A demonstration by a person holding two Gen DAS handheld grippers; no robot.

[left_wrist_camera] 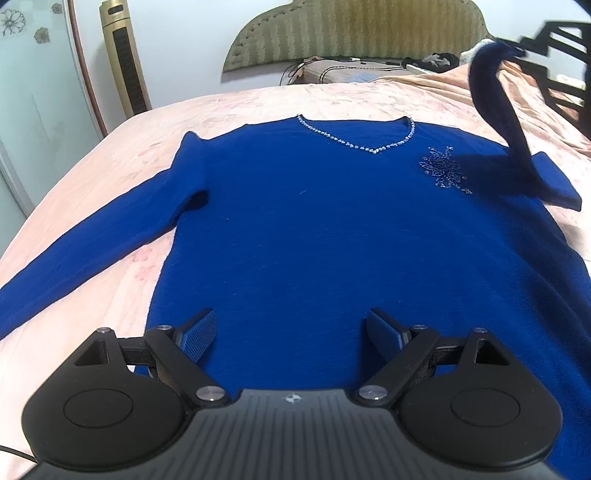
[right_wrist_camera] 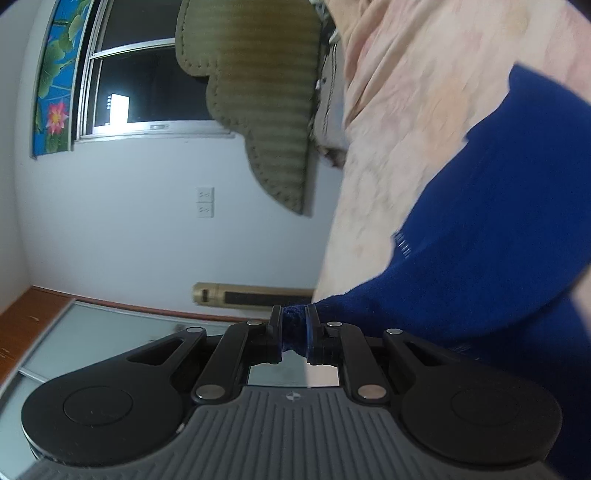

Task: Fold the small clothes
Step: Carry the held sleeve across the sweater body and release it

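A blue sweater (left_wrist_camera: 314,221) is lying flat on a pink bedspread (left_wrist_camera: 110,155), an olive headboard (left_wrist_camera: 351,33) at twelve o'clock. The left claw (left_wrist_camera: 290,332) is hovering wide open over its hem; the right claw (right_wrist_camera: 294,326) is pinching a sleeve cuff (right_wrist_camera: 293,314).
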